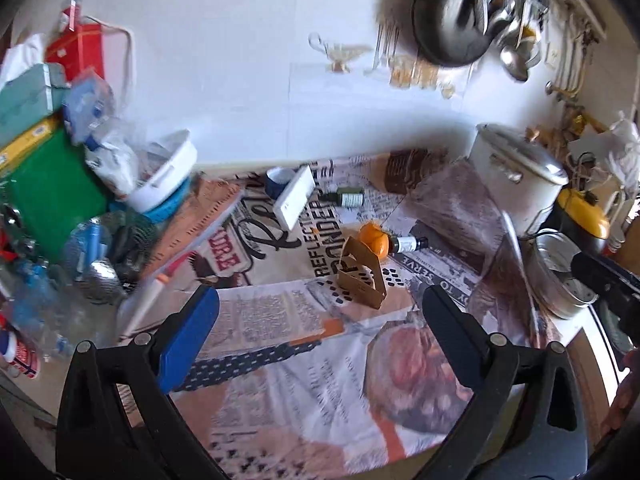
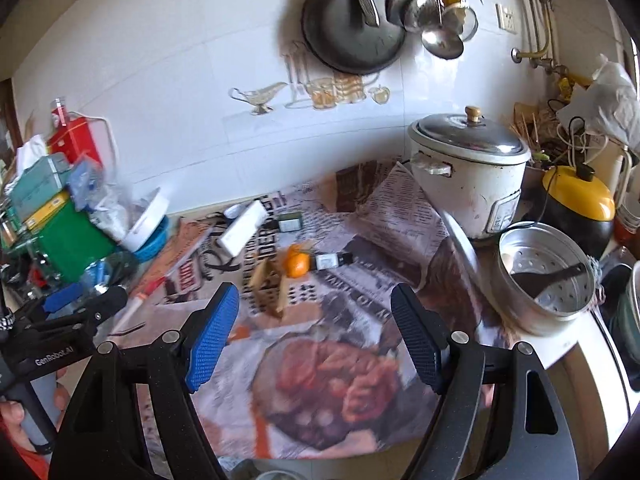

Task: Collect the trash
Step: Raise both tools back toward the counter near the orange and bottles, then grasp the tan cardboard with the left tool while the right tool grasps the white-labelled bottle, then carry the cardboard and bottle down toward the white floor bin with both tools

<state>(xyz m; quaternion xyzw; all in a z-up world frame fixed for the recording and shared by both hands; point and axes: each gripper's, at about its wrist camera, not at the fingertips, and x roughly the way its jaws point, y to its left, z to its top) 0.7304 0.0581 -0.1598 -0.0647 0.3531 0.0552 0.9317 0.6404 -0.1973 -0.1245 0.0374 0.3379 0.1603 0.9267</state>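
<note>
Both hand-held grippers, left and right, hovering wide, empty; cardboard scrap, orange peel mid-frame still lying uncollected on tabletop.

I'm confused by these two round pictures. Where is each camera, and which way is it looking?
Left wrist: sits on the left gripper, looking along its open fingers at the cardboard piece.
Right wrist: sits on the right gripper, fingers open, facing the orange; the left gripper shows beside it.
Both share the rice cooker.
</note>
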